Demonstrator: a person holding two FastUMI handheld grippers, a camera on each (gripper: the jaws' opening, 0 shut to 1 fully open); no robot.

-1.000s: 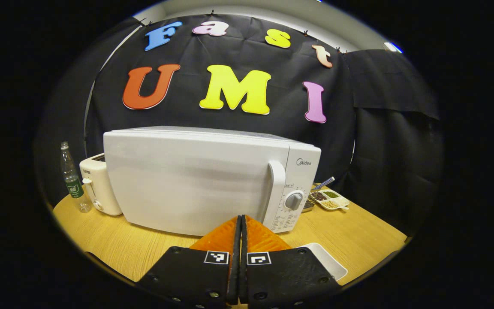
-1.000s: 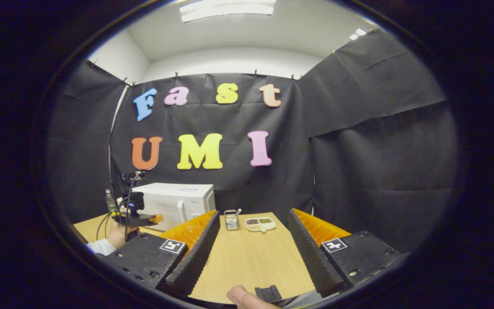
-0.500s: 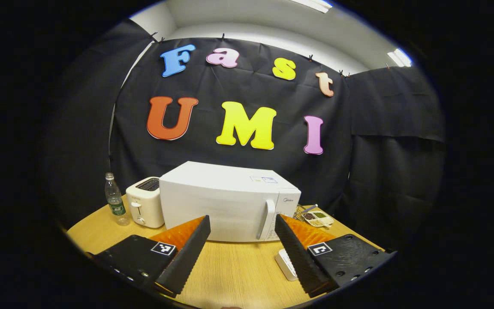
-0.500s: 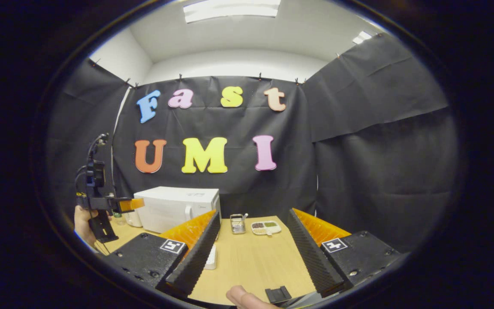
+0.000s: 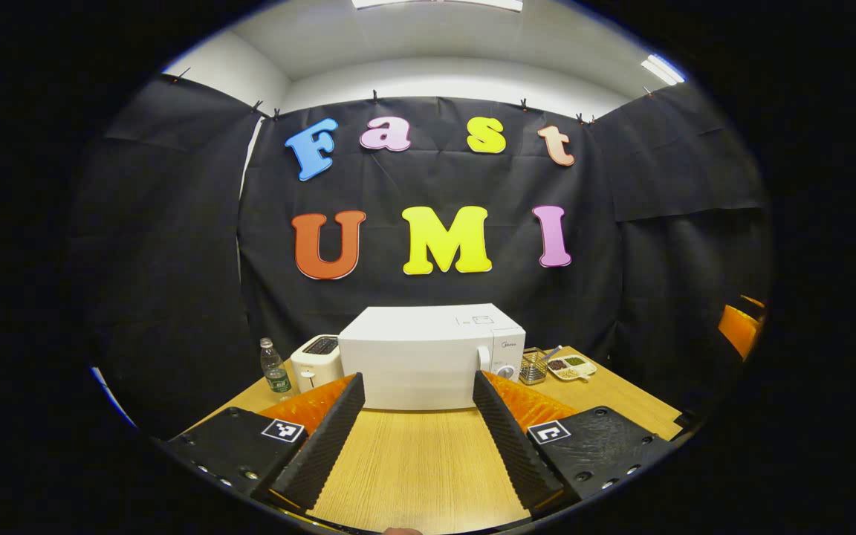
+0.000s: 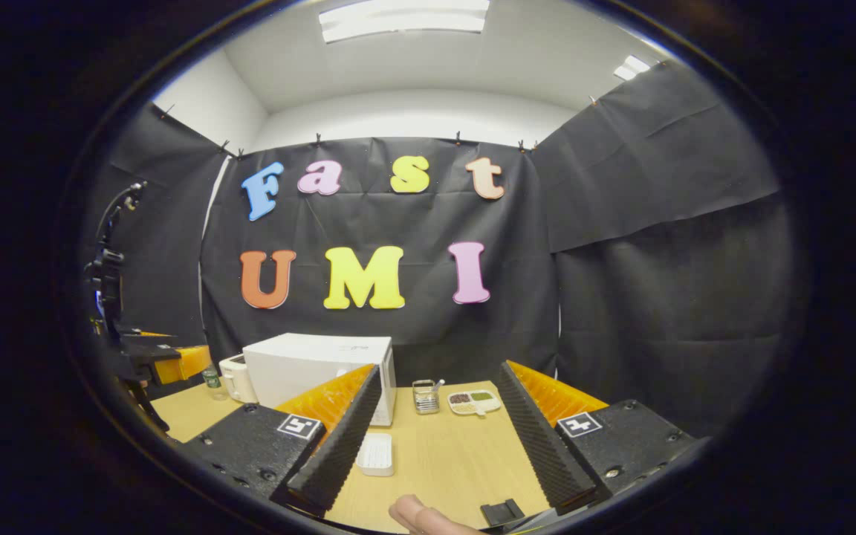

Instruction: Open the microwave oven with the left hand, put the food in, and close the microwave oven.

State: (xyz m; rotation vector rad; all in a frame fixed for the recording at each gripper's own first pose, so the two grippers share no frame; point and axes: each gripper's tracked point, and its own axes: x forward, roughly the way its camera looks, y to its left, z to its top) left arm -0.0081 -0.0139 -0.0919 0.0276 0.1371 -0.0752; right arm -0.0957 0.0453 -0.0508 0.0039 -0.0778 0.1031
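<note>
**Both grippers held back from the closed microwave**

The microwave [image 5: 432,357] stood at the far side of the desk [image 5: 420,475], its door shut. A broad strip of bare desk lay between it and the left gripper [image 5: 417,431], whose fingers were spread wide with nothing between them. Left of the microwave sat a toaster [image 5: 315,362], touching or nearly so, and beyond that a bottle [image 5: 274,369] near the desk's left edge. Right of the microwave stood a small wire basket [image 5: 532,367] and a divided dish [image 5: 569,366]; their contents were too small to make out.

In the right gripper view, the right gripper [image 6: 435,431] also had its fingers spread and empty. A white tray [image 6: 377,454] lay on the desk in front of the microwave, partly cut off by one finger; whether it held food could not be told. A fingertip [image 6: 417,514] showed at the bottom edge.
</note>
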